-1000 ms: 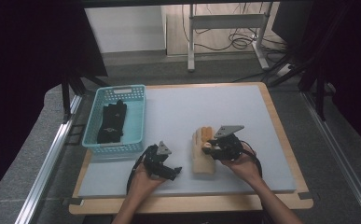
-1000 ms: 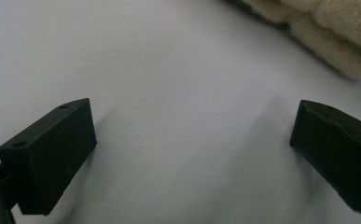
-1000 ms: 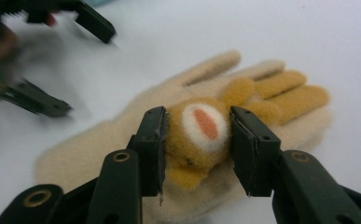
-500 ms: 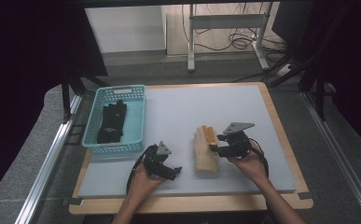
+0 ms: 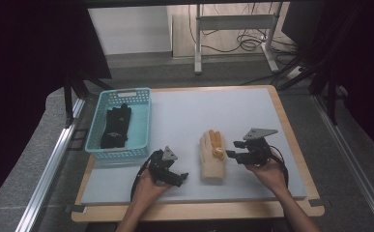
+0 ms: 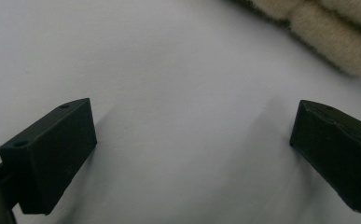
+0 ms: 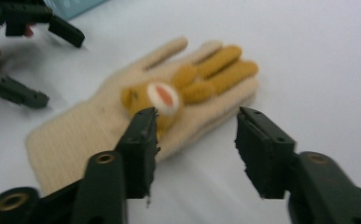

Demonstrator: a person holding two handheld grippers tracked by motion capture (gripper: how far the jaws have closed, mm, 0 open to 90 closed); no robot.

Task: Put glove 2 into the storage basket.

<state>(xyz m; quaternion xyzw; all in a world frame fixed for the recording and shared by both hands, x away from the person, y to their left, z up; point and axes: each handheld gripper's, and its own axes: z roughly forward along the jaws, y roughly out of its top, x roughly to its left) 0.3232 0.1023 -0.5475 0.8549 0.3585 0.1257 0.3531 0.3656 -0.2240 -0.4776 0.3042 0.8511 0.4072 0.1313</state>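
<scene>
On worktop [image 5: 252,104]: cream glove [image 5: 212,155] lies flat near the front edge, between the two hands, fingers pointing to the far side.
Right-view detail: glove [image 7: 122,126] carries an orange plush animal with a white-and-red patch [image 7: 164,99]; from above it reads as just an orange blob.
Left-view detail: fuzzy cream edge of glove [image 6: 327,32] at top right, bare grey surface between the jaws.
Right tongs [image 5: 232,154]: spread, empty, just right of the glove, not touching; [image 7: 194,140] same from its own camera.
Left tongs [image 5: 180,178]: spread, empty, just left of the glove's cuff; [image 6: 192,154] low over the surface.
Change: right tongs have backed off to the right since a second ago, when they sat over the glove; left tongs and glove unmoved.
Basket [image 5: 141,121]: teal, far left, holds a dark glove [image 5: 116,126].
Room: far half of worktop open; front wooden rim close behind both hands.
</scene>
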